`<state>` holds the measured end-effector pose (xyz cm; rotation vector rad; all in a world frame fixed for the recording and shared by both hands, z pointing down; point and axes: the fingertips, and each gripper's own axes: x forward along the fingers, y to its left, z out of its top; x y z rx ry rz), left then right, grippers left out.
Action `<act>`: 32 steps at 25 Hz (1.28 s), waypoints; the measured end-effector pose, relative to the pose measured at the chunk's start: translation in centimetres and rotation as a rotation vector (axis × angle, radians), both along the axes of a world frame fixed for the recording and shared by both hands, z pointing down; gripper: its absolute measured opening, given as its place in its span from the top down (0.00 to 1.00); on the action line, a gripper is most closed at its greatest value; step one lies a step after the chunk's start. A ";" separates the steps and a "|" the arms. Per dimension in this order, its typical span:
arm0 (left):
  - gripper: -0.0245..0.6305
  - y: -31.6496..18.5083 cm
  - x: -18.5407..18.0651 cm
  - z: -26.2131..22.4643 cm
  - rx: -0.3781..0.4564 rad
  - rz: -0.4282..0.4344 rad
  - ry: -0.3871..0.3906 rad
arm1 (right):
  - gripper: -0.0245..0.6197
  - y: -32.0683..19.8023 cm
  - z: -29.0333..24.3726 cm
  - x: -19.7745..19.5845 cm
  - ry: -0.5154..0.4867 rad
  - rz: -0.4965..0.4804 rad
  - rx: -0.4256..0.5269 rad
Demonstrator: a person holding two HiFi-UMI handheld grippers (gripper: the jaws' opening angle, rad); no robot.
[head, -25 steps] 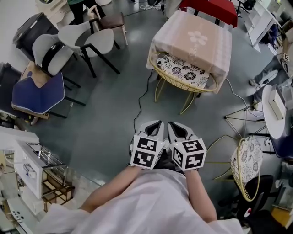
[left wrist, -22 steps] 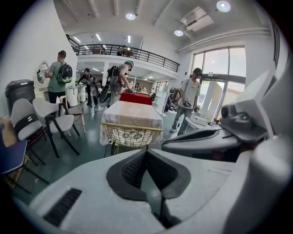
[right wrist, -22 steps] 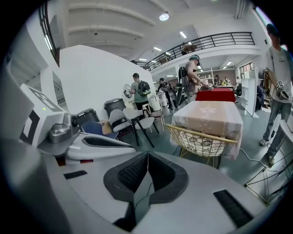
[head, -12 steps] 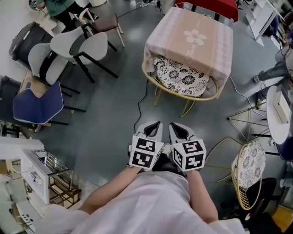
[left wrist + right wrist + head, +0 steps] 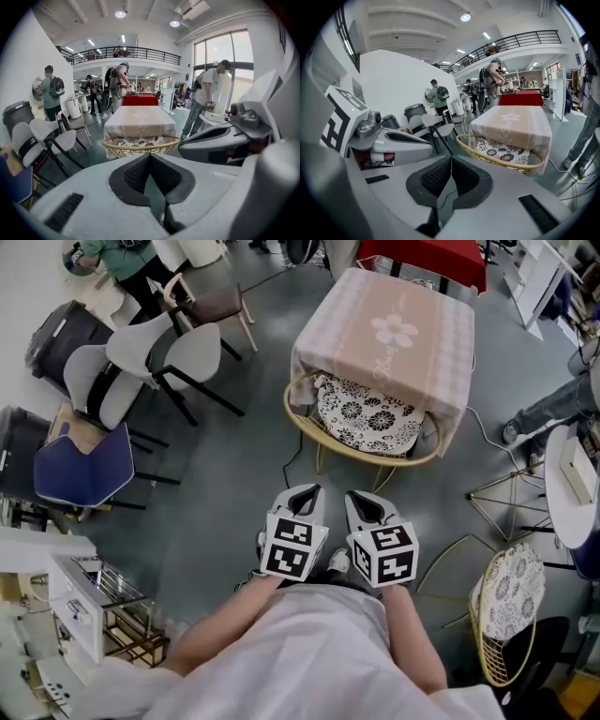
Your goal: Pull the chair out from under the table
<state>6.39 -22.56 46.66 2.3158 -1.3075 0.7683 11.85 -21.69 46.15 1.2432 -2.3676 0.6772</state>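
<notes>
A gold wire chair [image 5: 361,448] with a black-and-white patterned cushion [image 5: 361,413] is tucked under a small table draped in a pink cloth [image 5: 394,329]; its curved back rim faces me. The same chair rim [image 5: 140,146] shows ahead in the left gripper view, and the rim [image 5: 499,161] to the right in the right gripper view. My left gripper [image 5: 307,493] and right gripper [image 5: 364,499] are held side by side over the grey floor, a short way short of the chair. Both are shut and hold nothing.
Grey chairs [image 5: 164,357] and a blue-seated chair [image 5: 80,470] stand at the left. A second gold wire chair [image 5: 502,601] stands at the right beside a round white table [image 5: 567,493]. A cable [image 5: 292,460] lies on the floor. People stand at the far side of the room.
Both grippers, shut throughout, have moved toward the table; the chair and table now sit closer and lower in the head view.
</notes>
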 end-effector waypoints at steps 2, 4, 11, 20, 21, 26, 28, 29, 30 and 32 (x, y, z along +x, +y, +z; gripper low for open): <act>0.96 -0.4 0.2 -0.1 0.007 0.006 -0.006 | 0.96 -0.3 0.0 0.2 0.001 0.003 0.003; 0.96 -1.0 0.3 -0.1 0.017 0.015 -0.016 | 0.96 -0.7 0.2 0.3 0.011 0.003 0.005; 0.96 -3.1 -0.3 0.5 0.020 0.060 -0.029 | 0.96 -2.3 0.8 0.3 0.078 -0.006 0.030; 0.96 -6.8 -1.2 2.8 0.031 0.239 -0.090 | 0.95 -5.1 1.8 0.3 0.163 0.055 0.024; 0.96 -7.2 -1.4 3.1 0.033 0.262 -0.103 | 0.95 -5.3 2.0 0.3 0.176 0.060 0.023; 0.96 -9.2 -1.8 4.5 0.073 0.406 -0.193 | 0.95 -6.6 3.0 0.5 0.267 0.067 0.024; 0.96 -9.7 -1.8 5.0 0.091 0.475 -0.222 | 0.95 -6.9 3.4 0.2 0.306 0.055 0.015; 0.95 -10.0 -1.8 5.3 0.100 0.508 -0.236 | 0.95 -7.1 3.5 0.1 0.330 0.045 0.015; 0.95 -10.2 -1.8 5.5 0.109 0.539 -0.249 | 0.95 -7.3 3.7 -0.1 0.359 0.029 0.020; 0.95 -10.6 -1.8 6.1 0.127 0.604 -0.279 | 0.95 -7.7 4.3 -0.3 0.426 -0.009 0.031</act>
